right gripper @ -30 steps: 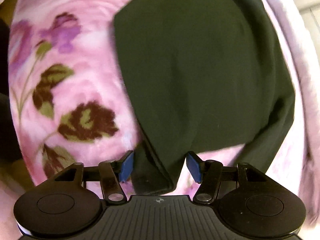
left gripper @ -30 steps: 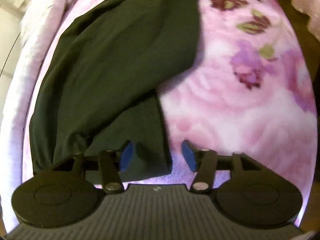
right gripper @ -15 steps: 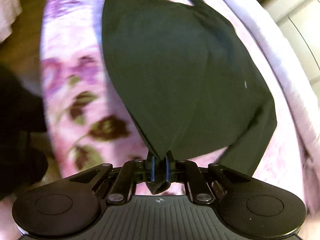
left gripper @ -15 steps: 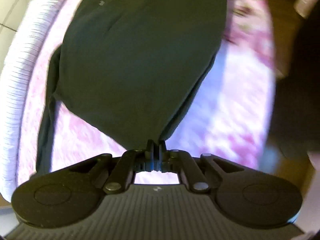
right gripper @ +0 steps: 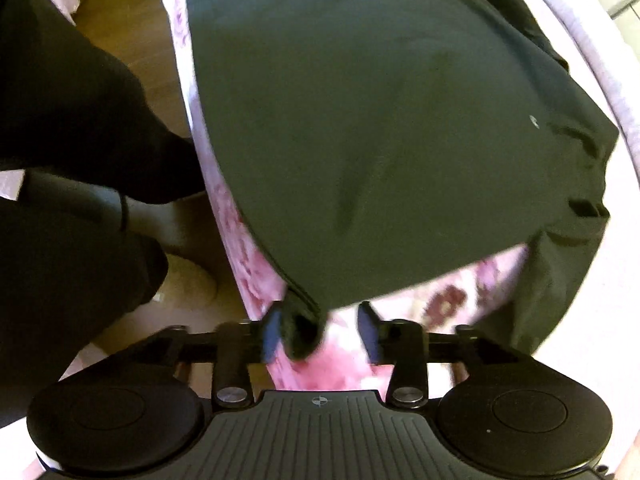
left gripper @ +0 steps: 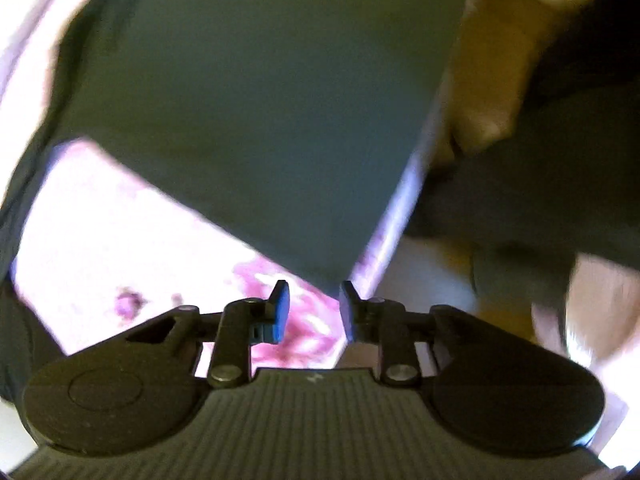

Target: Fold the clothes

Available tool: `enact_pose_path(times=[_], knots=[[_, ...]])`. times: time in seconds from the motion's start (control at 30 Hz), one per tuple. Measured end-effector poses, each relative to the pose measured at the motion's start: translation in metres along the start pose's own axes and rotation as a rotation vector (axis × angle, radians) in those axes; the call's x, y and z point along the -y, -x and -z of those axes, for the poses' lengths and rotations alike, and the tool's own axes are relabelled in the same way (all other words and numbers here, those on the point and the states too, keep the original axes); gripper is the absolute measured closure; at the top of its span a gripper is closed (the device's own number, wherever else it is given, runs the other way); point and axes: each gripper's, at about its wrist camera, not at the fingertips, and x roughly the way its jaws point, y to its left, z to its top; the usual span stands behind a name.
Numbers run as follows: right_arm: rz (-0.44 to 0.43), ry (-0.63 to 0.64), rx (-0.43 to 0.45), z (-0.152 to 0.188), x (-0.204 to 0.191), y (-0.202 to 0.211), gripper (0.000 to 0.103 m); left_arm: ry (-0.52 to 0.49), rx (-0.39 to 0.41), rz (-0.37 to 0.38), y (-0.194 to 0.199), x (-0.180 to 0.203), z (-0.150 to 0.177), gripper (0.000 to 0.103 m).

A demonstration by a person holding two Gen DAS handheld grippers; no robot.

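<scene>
Dark green garment (right gripper: 380, 128) on floral blanket (right gripper: 448, 300); hand-held grippers apart

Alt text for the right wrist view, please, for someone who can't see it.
The right claw is open, a corner of a dark green shirt lying between its blue pads. The shirt is spread over a pink floral blanket; at left are the person's dark trousers and wooden floor.
</scene>
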Motion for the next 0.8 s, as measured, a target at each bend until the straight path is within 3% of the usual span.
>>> enact_pose_path(times=[0.13, 0.27, 0.43, 0.6, 0.8], knots=[[0.05, -0.163, 0.006, 0.004, 0.054, 0.023, 0.054, 0.126, 0.139, -0.066, 0.006, -0.08, -0.046, 0.066], [0.106, -0.395, 0.034, -0.009, 0.135, 0.022, 0.052, 0.138, 0.278, -0.105, -0.009, -0.16, -0.109, 0.064], [0.139, -0.688, 0.101, -0.023, 0.251, 0.013, 0.051, 0.162, 0.396, -0.058, -0.052, -0.251, -0.197, 0.061], [0.106, -0.781, 0.204, -0.058, 0.348, -0.015, 0.049, 0.123, 0.377, 0.006, -0.104, -0.294, -0.272, 0.06], [0.025, -0.656, 0.218, -0.094, 0.431, -0.097, 0.047, 0.125, 0.309, 0.085, -0.168, -0.317, -0.307, 0.065]])
